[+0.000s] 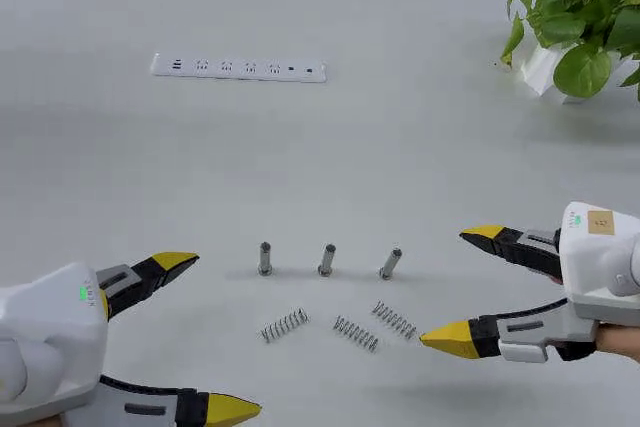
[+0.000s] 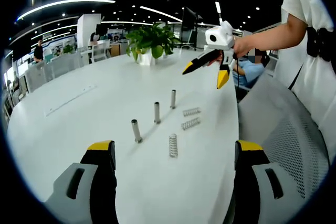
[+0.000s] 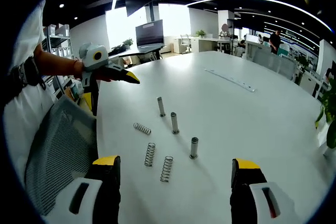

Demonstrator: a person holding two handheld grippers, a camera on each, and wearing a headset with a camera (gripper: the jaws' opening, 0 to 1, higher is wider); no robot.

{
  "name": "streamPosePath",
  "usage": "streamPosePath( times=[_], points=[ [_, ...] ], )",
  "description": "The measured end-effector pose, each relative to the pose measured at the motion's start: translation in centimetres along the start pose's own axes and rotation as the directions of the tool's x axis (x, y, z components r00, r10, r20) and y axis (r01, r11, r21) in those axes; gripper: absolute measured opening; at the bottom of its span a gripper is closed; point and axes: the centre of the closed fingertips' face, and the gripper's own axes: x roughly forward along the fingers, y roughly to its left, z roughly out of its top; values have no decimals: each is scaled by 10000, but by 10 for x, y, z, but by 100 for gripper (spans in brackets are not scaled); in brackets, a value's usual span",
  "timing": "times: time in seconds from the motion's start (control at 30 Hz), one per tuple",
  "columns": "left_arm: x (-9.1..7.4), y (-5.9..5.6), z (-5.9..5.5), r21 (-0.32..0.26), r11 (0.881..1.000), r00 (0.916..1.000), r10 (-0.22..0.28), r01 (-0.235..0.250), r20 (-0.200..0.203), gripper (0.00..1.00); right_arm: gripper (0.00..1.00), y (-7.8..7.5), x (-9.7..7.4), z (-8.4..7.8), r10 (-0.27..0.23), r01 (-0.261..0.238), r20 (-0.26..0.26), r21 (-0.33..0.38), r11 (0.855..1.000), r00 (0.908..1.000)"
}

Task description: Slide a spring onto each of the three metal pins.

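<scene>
Three short metal pins stand upright in a row on the white table: left pin (image 1: 265,258), middle pin (image 1: 326,260), right pin (image 1: 390,264). In front of them lie three loose springs: left spring (image 1: 284,325), middle spring (image 1: 355,333), right spring (image 1: 394,320). My left gripper (image 1: 208,335) is at the lower left, open and empty, apart from the pins. My right gripper (image 1: 462,287) is at the right, open and empty, its lower tip close to the right spring. The pins (image 2: 157,113) and springs (image 2: 173,145) lie ahead of the left jaws; pins (image 3: 174,123) and springs (image 3: 150,153) lie ahead of the right jaws.
A white power strip (image 1: 238,68) lies at the back of the table. A potted green plant (image 1: 583,17) stands at the back right. A mesh chair (image 3: 55,150) sits at the table's near edge. A person's arm (image 2: 273,35) holds the other gripper.
</scene>
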Motion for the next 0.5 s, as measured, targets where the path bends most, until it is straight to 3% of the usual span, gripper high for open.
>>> streamPosePath(
  times=[0.17,0.27,0.37,0.5],
  points=[
    [5,3,-9,256,9996,9979,144,-128,-632,87,89,0,-7,-10,4,-4,42,19,10000,10000],
    [10,3,-14,79,9999,9939,138,-130,-1092,80,88,1,-12,-17,-1,1,37,56,10000,10000],
    [15,2,-22,53,9999,9844,148,-140,-1756,70,88,2,-16,-21,-47,47,11,103,9999,10000],
    [25,2,-26,-27,9998,9744,179,-190,-2242,56,87,2,-20,-26,-136,135,59,151,9998,9999]
  ],
)
